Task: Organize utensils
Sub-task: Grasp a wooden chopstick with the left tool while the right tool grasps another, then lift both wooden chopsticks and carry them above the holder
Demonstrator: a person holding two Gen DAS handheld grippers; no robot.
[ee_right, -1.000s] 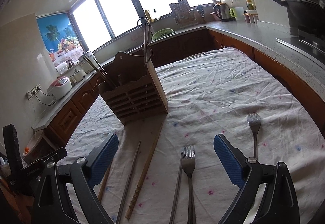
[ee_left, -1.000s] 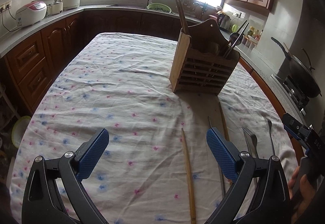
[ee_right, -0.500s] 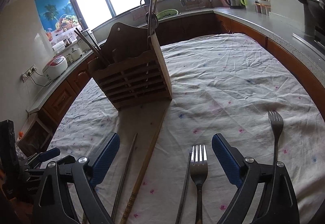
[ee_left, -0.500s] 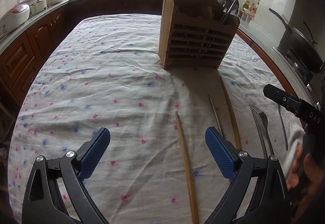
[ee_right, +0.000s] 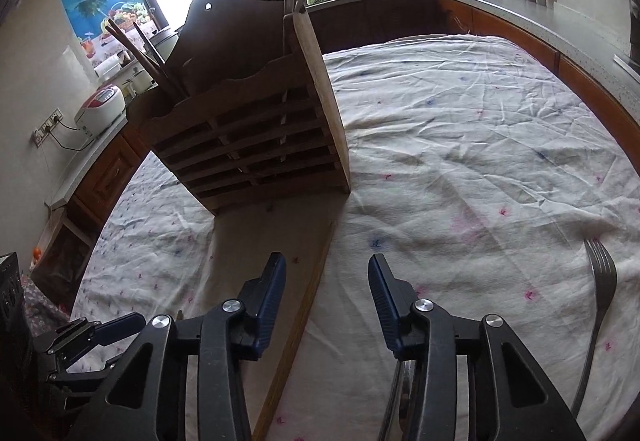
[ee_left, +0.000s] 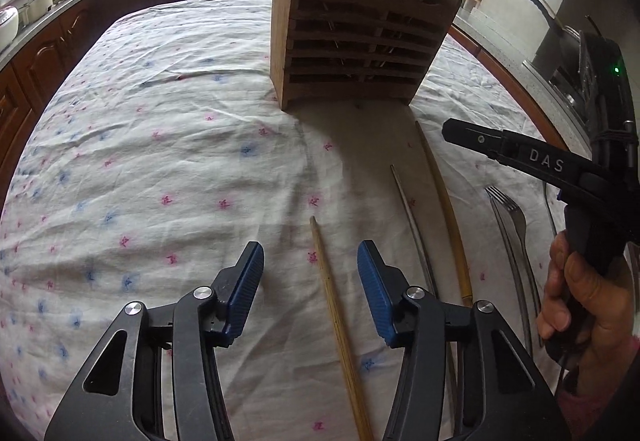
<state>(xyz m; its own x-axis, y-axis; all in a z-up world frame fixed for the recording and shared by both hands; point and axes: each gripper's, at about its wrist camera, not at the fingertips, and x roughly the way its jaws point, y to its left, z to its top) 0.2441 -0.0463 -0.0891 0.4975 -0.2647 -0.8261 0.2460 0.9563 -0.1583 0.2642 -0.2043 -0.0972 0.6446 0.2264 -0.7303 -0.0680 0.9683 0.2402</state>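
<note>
Left gripper (ee_left: pixel 311 273): bottom centre of the left wrist view, blue pads spread apart, holding nothing, straddling the tip of a chopstick.
Chopstick (ee_left: pixel 340 325): pale wood, flat on the cloth, running from frame centre down to the bottom edge.
Right gripper (ee_right: pixel 327 291): bottom centre of the right wrist view, pads spread, holding nothing, low over the cloth.
Wooden stick (ee_right: pixel 298 325): flat on the cloth, between the right pads, nearer the left one.
Holder (ee_left: pixel 356 37): wooden slatted box, upright, top centre; chopsticks and metal handles standing inside.
Metal rod (ee_left: pixel 408 217): right of centre, beside a longer yellowish stick (ee_left: pixel 444 209).
Forks (ee_left: pixel 510 225): right side, lying flat.
Lone fork (ee_right: pixel 600 301): right edge of the right wrist view.
Cloth (ee_left: pixel 160 145): white, flowered, wrinkled.
</note>
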